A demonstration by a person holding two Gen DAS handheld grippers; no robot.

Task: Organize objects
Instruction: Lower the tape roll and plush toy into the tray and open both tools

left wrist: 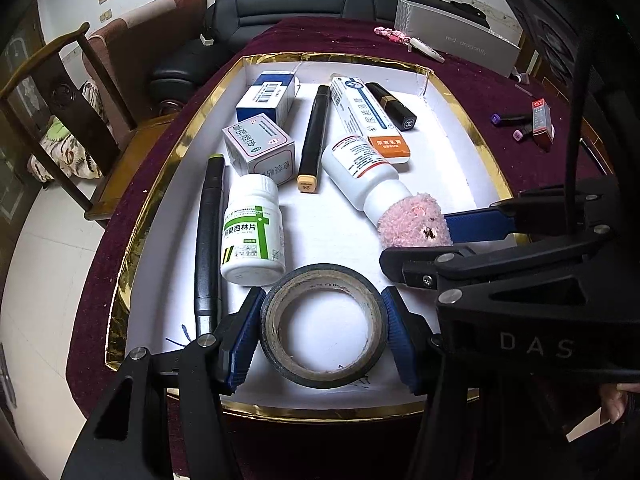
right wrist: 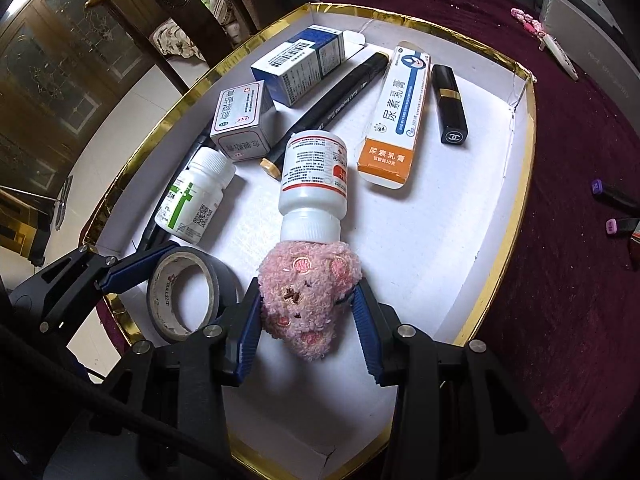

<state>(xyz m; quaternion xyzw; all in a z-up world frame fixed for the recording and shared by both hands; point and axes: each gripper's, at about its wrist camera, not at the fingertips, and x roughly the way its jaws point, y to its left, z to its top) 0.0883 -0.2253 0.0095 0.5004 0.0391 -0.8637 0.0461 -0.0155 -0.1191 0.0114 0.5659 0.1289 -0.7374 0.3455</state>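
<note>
Both pairs of fingers are low inside the white tray with the gold rim, which stands on the dark red bench. My left gripper has its blue fingers on the two outer sides of the roll of black tape, which lies flat near the front edge of the tray; they seem to touch it, so I judge it is grasped. My right gripper is clenched on the pink plush toy, and the toy presses against the cap of the white bottle that lies on its side.

I think the tape is light and stiff, so holding it across the outer ring is good. The toy is soft and will squash, therefore I hold its thick middle. The bottle is smooth and round and can roll if I push it. Boxes, pens, a lipstick and a second bottle lie close, so I have little room.
</note>
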